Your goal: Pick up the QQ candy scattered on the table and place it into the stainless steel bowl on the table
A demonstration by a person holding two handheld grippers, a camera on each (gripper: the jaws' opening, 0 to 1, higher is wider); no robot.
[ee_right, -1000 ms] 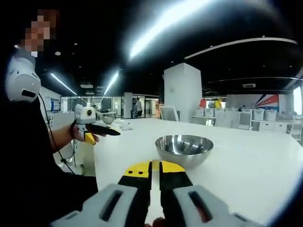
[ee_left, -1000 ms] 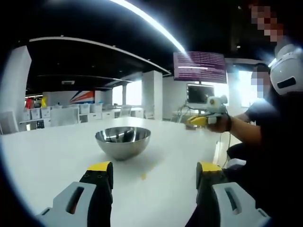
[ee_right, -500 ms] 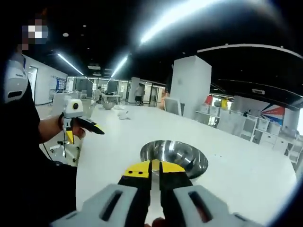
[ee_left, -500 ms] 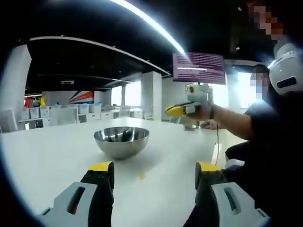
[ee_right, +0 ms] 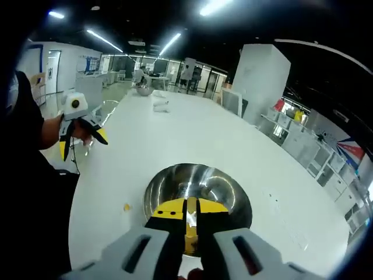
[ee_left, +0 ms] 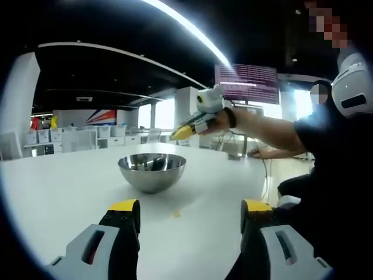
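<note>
Left gripper view: The left gripper [ee_left: 189, 219] is held low over the table [ee_left: 52, 186], jaws spread wide, nothing between them. One candy [ee_left: 176, 214] lies on the table between the jaws and the bowl [ee_left: 152, 172], apart from the bowl's base. The right gripper [ee_left: 187, 129] is poised above the bowl's far rim, tips pointing down toward it.

Right gripper view: The right gripper [ee_right: 191, 209] looks down into the bowl [ee_right: 175, 186], jaws pressed together. A yellow piece shows just below the tips between the jaws; it is judged to be a candy held there, though the grip cannot be confirmed. A loose candy [ee_right: 126, 206] lies on the table [ee_right: 192, 134] just beside the bowl's left rim. The left gripper [ee_right: 81, 137] is well apart, near the table edge.

Risk: release from this height may bounce the candy off the steel wall and out; lowering too far may strike the rim and shift the bowl.

Clearance: the near table edge is close behind the loose candy; a nudge toward it could drop the candy off. The far surface offers open room.
</note>
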